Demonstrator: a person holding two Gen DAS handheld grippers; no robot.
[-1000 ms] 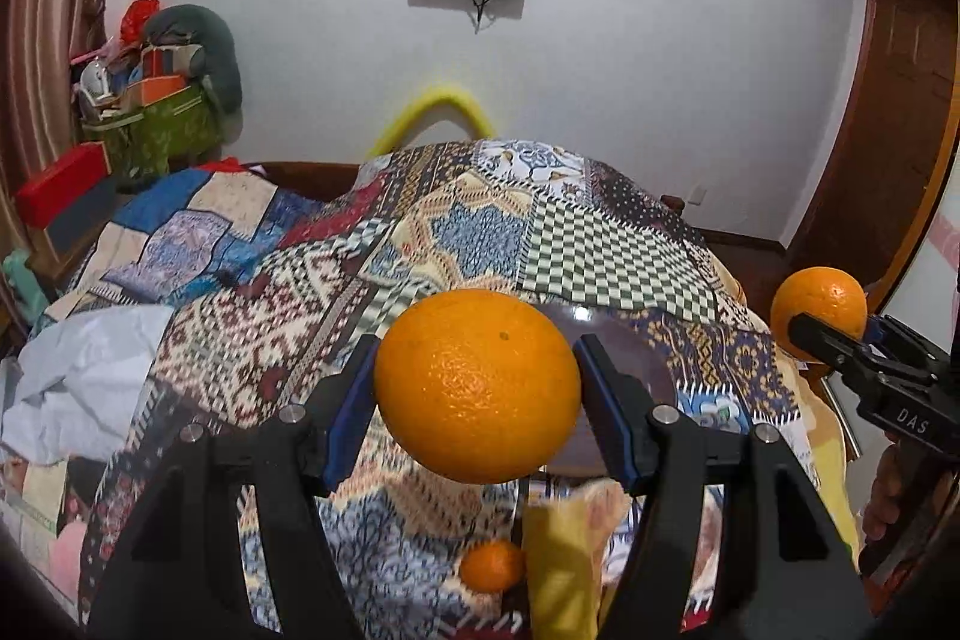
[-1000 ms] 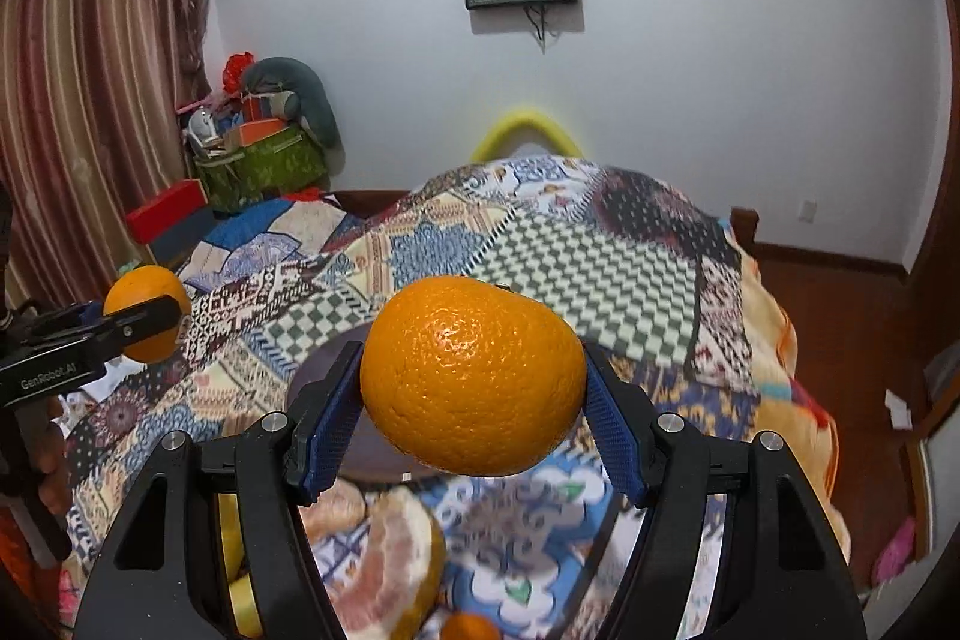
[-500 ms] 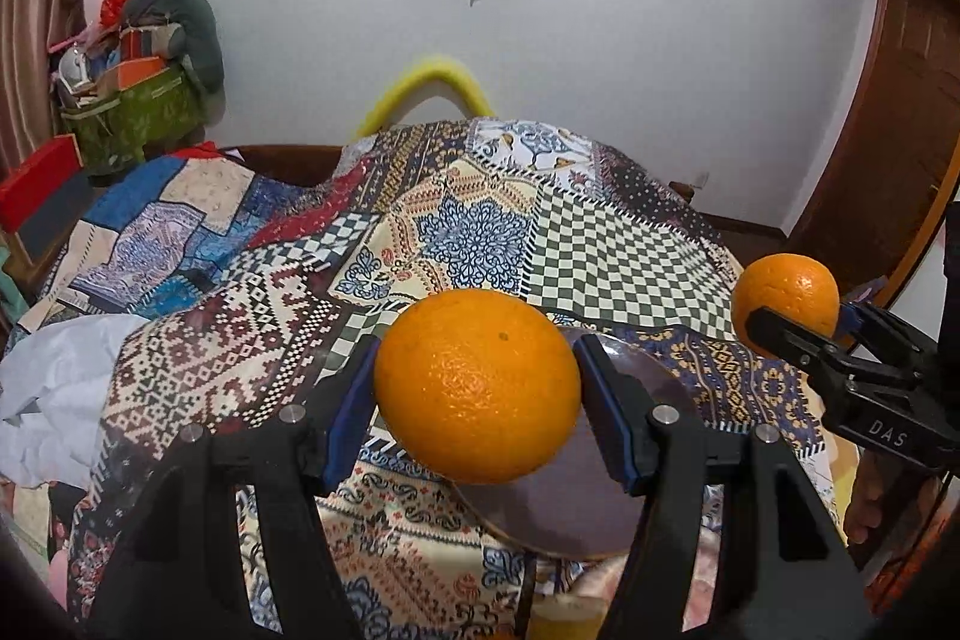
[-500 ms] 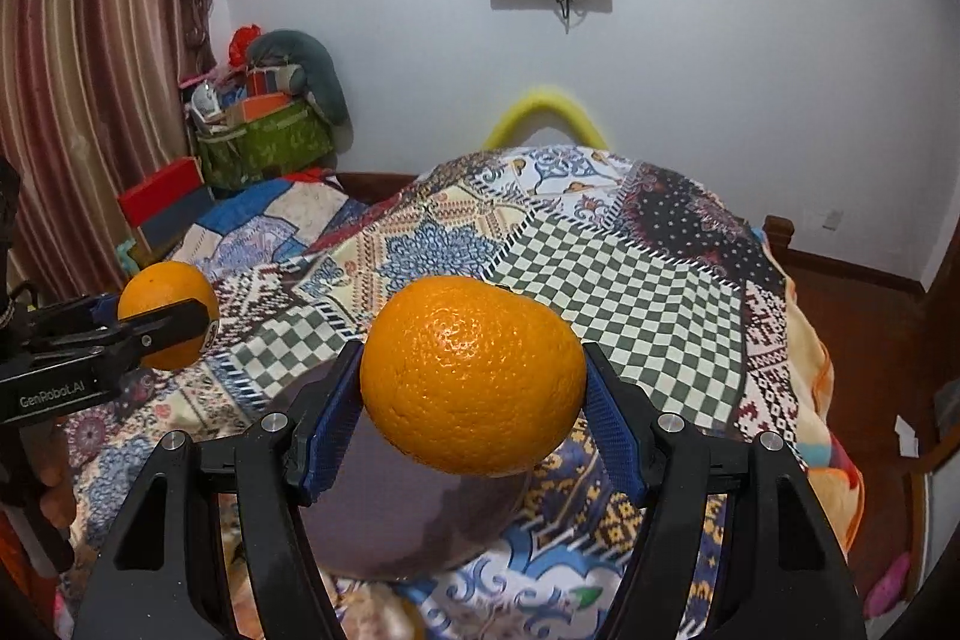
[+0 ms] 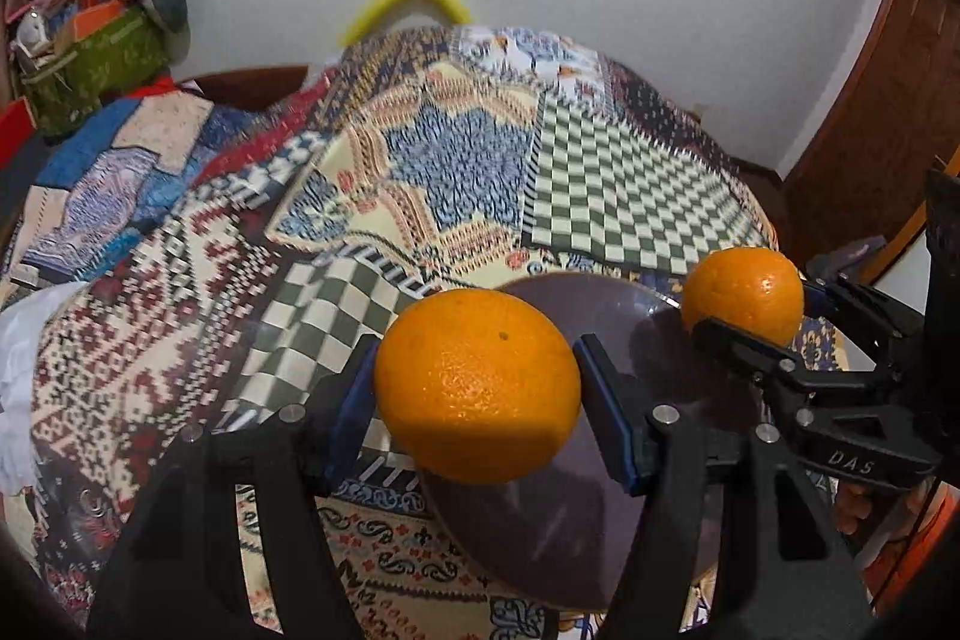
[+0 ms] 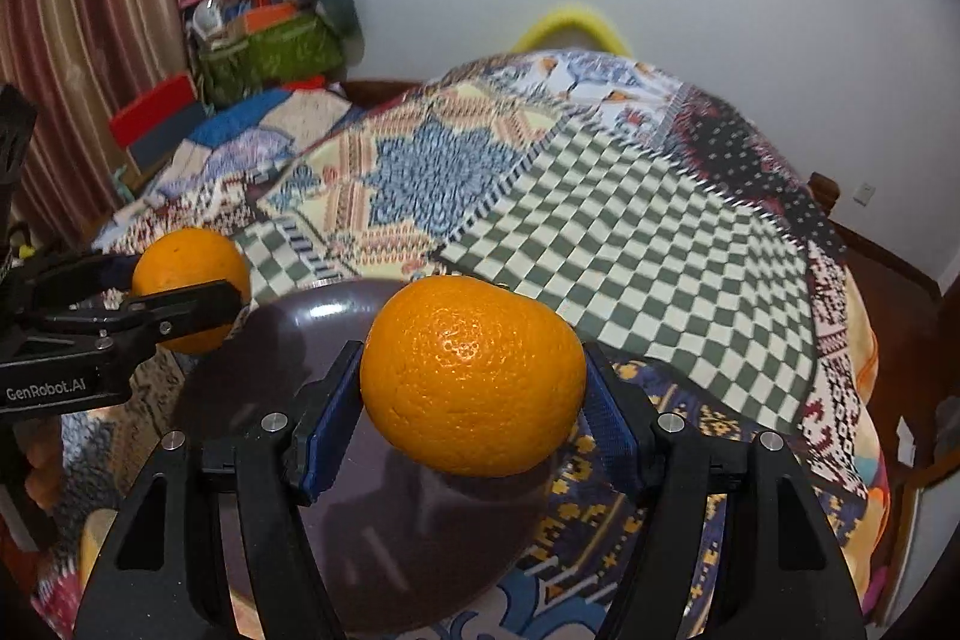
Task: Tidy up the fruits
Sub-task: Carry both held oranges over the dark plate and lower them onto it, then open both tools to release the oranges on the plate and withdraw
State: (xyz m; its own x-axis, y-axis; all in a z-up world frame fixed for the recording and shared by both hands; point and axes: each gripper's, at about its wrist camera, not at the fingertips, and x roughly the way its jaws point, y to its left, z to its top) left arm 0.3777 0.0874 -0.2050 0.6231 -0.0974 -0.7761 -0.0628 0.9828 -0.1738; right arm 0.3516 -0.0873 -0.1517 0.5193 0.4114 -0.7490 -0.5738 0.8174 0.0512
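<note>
Left tongs point(image 5: 477, 391) clamped on 1 orange point(image 5: 477, 385), right tongs point(image 6: 474, 388) clamped on a second orange point(image 6: 474, 376). Both fruits hang in the air over a dark plate point(image 6: 264, 358). Plate lies on a patchwork quilt point(image 5: 600, 172) covering the bed.

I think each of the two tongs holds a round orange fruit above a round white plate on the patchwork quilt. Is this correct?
Not fully: the round plate is dark purple-brown, not white, as the right wrist view shows. The rest holds: the left tongs and the right tongs each hold a round orange fruit above it, on the patchwork quilt.
</note>
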